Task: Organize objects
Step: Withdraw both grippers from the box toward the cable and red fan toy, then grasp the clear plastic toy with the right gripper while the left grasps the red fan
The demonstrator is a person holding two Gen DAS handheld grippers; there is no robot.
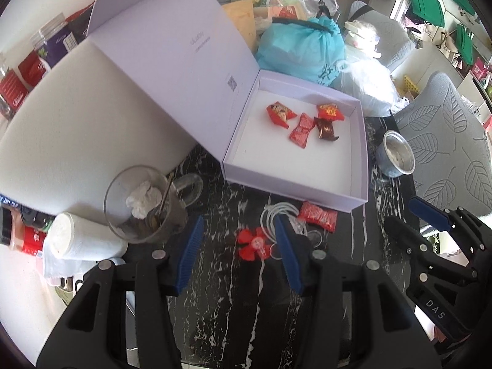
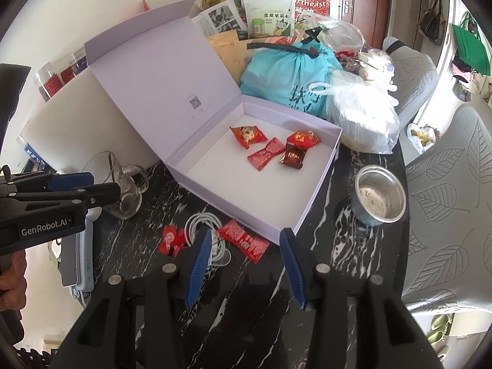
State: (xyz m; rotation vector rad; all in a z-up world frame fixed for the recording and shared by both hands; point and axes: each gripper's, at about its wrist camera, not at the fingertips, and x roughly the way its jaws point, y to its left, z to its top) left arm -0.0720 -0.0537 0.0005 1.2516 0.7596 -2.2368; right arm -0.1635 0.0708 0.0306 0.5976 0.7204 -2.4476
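Observation:
An open lavender box (image 1: 295, 190) (image 2: 227, 206) on the black marble table holds several wrapped candies (image 1: 303, 123) (image 2: 273, 149). In front of it lie a red candy pack (image 1: 318, 215) (image 2: 244, 240), a coiled white cable (image 1: 276, 213) (image 2: 203, 220) and a small red flower-shaped piece (image 1: 250, 243) (image 2: 169, 240). My left gripper (image 1: 238, 220) (image 2: 92, 186) hangs open over the red piece, gripping nothing. My right gripper (image 2: 246, 232) (image 1: 412, 215) is open above the red candy pack, its pads apart from it.
A glass mug (image 1: 144, 206) with tissue and a paper roll (image 1: 77, 236) stand at the left. A metal cup (image 1: 396, 153) (image 2: 379, 196) sits right of the box. A teal bag (image 1: 301, 49) and plastic bags crowd the back. A leaf-patterned chair (image 2: 446, 200) borders the table's right edge.

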